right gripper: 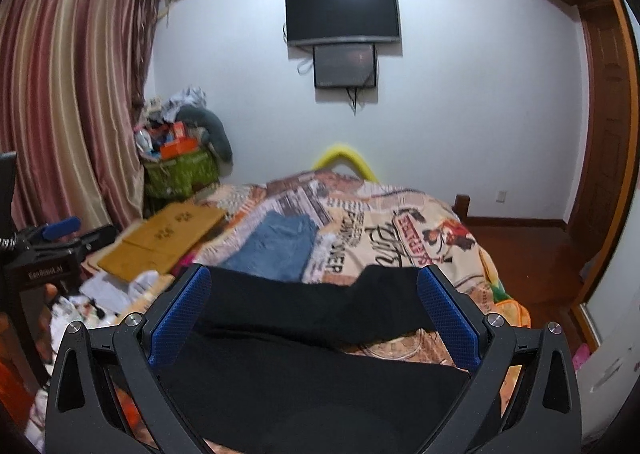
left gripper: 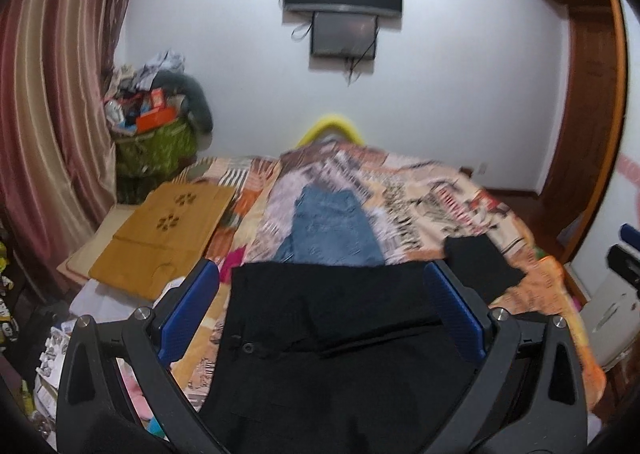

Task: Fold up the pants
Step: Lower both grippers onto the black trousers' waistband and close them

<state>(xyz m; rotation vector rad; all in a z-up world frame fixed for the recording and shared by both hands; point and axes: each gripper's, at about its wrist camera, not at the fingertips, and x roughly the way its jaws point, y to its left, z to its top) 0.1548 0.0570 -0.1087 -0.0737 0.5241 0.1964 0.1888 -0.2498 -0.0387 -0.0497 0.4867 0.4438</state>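
Across the patterned bedspread [right gripper: 400, 221], black fabric pants [left gripper: 320, 334] spread out at 6 o'clock in both wrist views, waistband button visible in the left one. Left gripper [left gripper: 320, 294] spread wide, blue textured pads [left gripper: 188, 310] straddling the cloth, nothing clamped. Right gripper [right gripper: 312, 302] likewise wide open over a black leg fold, holding nothing. Probably about to pick up edges for a fold: best to lower both together, pinch only the top layer near the hem and waist corners, lift evenly to keep the soft, matte cloth from bunching. Folded blue denim jeans [right gripper: 276, 246] at 12 o'clock beyond the pants, flat brown cardboard sheet [left gripper: 164, 230] at 10 o'clock.
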